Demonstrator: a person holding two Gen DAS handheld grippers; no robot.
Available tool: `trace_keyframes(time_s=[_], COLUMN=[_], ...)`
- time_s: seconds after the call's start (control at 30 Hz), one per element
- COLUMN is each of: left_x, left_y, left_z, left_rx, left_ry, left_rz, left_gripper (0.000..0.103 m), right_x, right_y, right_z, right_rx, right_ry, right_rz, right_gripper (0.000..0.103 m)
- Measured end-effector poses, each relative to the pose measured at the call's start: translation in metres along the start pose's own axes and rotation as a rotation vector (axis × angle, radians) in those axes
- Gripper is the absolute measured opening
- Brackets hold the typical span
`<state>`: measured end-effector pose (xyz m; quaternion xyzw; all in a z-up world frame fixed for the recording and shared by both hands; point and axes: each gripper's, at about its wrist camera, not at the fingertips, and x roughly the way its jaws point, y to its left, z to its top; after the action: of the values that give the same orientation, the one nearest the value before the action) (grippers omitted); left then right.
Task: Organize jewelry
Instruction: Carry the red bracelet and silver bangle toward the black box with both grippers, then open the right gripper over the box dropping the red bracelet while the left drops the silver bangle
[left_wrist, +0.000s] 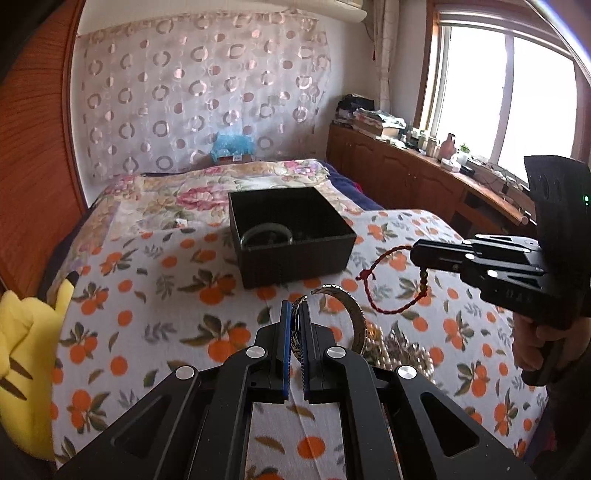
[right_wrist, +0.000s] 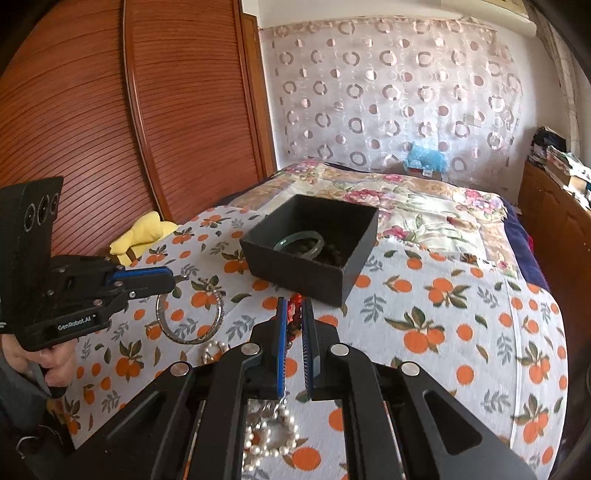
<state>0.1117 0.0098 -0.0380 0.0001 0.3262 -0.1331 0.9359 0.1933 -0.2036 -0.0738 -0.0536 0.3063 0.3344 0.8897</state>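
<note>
A black open box (left_wrist: 291, 236) (right_wrist: 314, 243) sits on the orange-print bedspread, holding a green bangle (right_wrist: 299, 242) and dark beads (right_wrist: 334, 254). My left gripper (left_wrist: 295, 314) (right_wrist: 170, 278) is shut on a silver patterned bangle (left_wrist: 354, 314) (right_wrist: 192, 317) and holds it above the bed, near the box's front. My right gripper (right_wrist: 294, 314) (left_wrist: 415, 254) is shut on a red cord bracelet (left_wrist: 380, 284) (right_wrist: 293, 310) with dark beads, which hangs below it to the right of the box. A pearl necklace (right_wrist: 269, 435) lies on the bed under the right gripper.
A yellow plush toy (left_wrist: 26, 354) (right_wrist: 142, 232) lies at the bed's left edge by the wooden wardrobe (right_wrist: 110, 110). A floral quilt (left_wrist: 221, 184) covers the bed's far end. A wooden cabinet (left_wrist: 406, 173) with clutter runs under the window on the right.
</note>
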Motion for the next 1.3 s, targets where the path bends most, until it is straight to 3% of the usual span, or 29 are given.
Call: trace_keyframes(time_s=[0.77,1.23,1.27,1.3], left_x=[0.026,0.072,0.074,0.078], left_y=[0.022,0.038,0.038,0.038], left_z=[0.071,0.085,0.085,0.086], left_rx=[0.039,0.015,0.015,0.015], left_ry=[-0.034,0.003,0.005,0.008], left_rz=[0.062,0.072,0.072,0.073], left_gripper=[0.003,0.003,0.003,0.003], right_x=[0.041,0.095,0.095,0.094], right_y=[-0.032,-0.040,-0.040,-0.041], right_z=[0.071,0.062,0.062,0.061], right_rx=[-0.025,0.003,0.005,0.010], right_ry=[-0.042,0.044,0.043,0.036], right_rz=[0.015,0.075,0.075,0.076], right_gripper=[0.009,0.011,0.012,0.020])
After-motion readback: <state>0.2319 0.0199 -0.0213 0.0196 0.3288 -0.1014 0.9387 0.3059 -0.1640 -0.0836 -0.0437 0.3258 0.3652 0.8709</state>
